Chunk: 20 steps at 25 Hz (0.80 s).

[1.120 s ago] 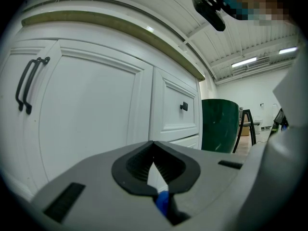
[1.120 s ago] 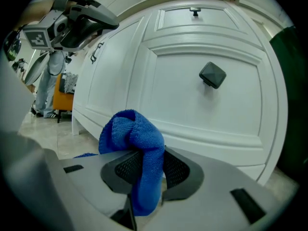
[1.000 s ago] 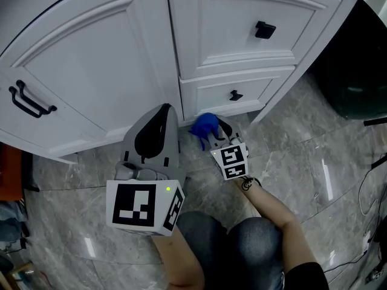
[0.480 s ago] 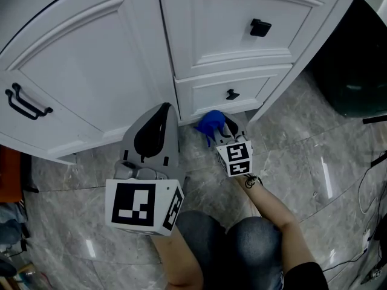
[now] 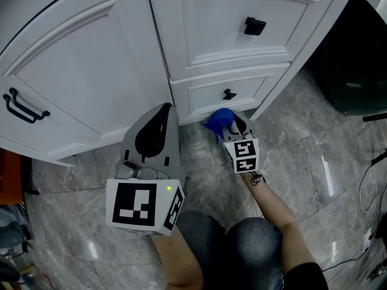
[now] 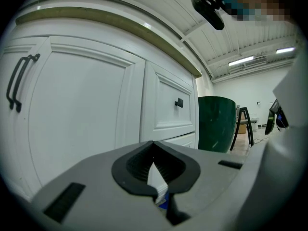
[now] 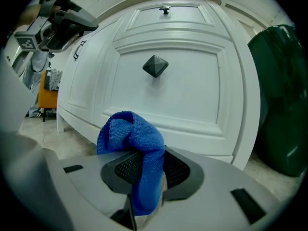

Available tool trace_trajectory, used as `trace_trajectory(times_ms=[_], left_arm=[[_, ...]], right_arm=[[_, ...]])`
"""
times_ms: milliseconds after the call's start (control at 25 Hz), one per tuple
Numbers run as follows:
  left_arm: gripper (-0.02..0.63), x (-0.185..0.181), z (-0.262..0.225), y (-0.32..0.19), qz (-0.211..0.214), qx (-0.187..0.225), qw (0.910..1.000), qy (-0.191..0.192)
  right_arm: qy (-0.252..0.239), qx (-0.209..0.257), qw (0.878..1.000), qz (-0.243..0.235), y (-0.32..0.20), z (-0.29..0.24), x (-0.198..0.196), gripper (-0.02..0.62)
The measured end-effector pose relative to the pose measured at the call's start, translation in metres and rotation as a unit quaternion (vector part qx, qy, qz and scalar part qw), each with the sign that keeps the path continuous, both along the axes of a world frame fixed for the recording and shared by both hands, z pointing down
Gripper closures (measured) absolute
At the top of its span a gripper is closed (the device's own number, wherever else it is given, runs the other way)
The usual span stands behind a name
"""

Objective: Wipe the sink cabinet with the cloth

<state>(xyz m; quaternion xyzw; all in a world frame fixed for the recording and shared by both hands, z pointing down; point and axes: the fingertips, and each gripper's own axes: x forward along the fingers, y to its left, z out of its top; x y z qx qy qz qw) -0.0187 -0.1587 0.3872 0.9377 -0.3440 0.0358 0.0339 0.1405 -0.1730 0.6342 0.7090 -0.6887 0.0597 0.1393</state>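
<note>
- The sink cabinet [image 5: 91, 71] fills the far side. Its left door carries a black bar handle [image 5: 24, 104], and neither tool is on that door.
- The left gripper [image 5: 162, 110] hangs low in front of the door, its jaws pressed together on nothing. It is best kept idle and clear of the panel.
- The blue cloth [image 7: 132, 143] is pinched in the clenched right gripper [image 7: 147, 177]. It bunches above the jaws, low before the bottom drawer [image 5: 230, 92].
- I cannot tell whether the cloth touches the drawer's lower rail. A good wipe would likely press the wad on firmly and sweep along the rail, with the hard jaw tips kept off the paint and steered round the black knob [image 7: 155, 65].
- A green bin [image 7: 284, 100] stands just right of the cabinet, so the stroke should end before it.
</note>
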Motion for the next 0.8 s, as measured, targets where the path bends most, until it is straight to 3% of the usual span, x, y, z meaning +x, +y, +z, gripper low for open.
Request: trace_trajectory(times_ms=[280, 800], left_arm=[[0.606, 0.007, 0.003, 0.000, 0.003, -0.001, 1.0000, -0.004], [0.606, 0.017, 0.007, 0.001, 0.012, 0.000, 0.9999, -0.010]], right_arm=[[-0.007, -0.003, 0.999, 0.031, 0.006, 0.005, 0.025, 0.480], [-0.002, -0.028, 0.990, 0.136, 0.030, 0.021, 0.121, 0.480]])
